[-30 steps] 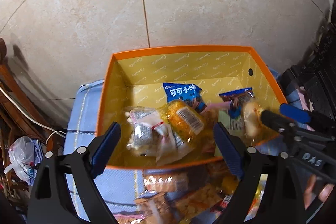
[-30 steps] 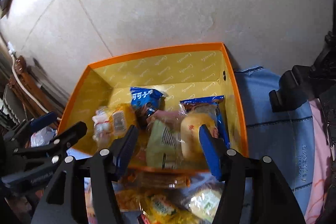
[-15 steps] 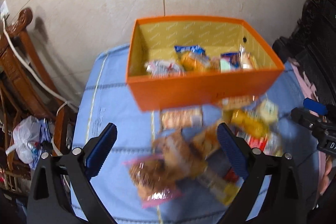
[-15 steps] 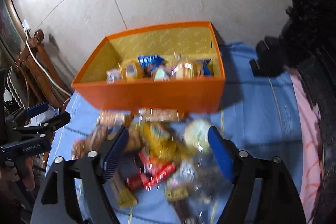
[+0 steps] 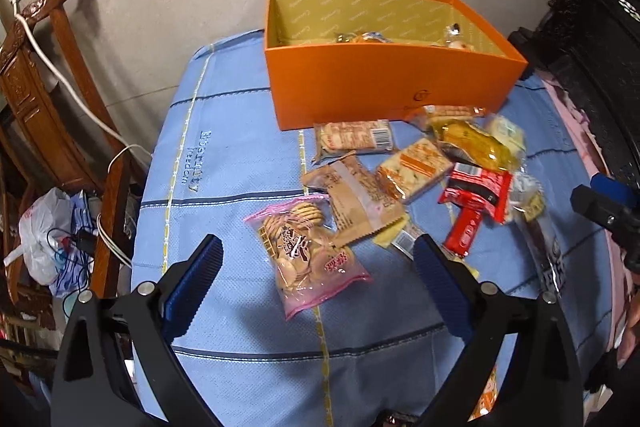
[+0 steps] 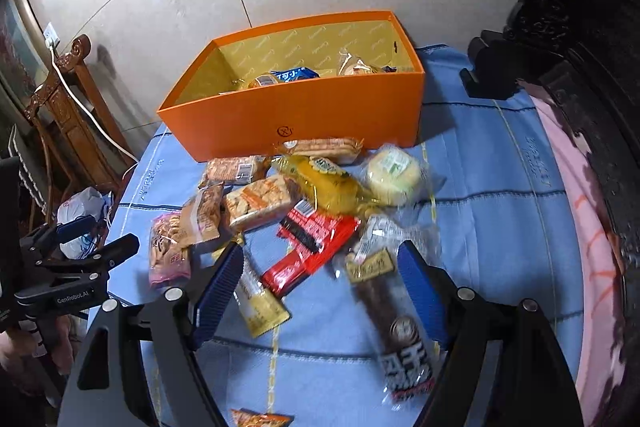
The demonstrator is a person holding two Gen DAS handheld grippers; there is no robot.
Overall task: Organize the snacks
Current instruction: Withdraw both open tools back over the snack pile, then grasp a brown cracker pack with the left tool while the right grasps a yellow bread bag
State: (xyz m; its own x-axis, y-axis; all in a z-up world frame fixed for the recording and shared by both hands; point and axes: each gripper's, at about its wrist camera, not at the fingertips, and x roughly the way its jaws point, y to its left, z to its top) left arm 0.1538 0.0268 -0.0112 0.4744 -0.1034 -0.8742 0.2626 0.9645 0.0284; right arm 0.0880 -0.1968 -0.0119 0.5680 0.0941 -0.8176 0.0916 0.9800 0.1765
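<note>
1. Ahead of both sets of fingers, an orange box (image 6: 304, 119) holds a few wrapped snacks (image 6: 294, 75).
2. Left gripper (image 5: 318, 269) and right gripper (image 6: 320, 281) hang open, empty, above loose snack packets (image 6: 256, 205).

A blue quilted cloth (image 5: 240, 187) covers the bench. On it stands an open orange box (image 5: 384, 87); just before it lie scattered snack packets: a pink biscuit bag (image 5: 308, 251), a red wrapper (image 6: 316, 239), a dark sausage stick (image 6: 396, 331).
</note>
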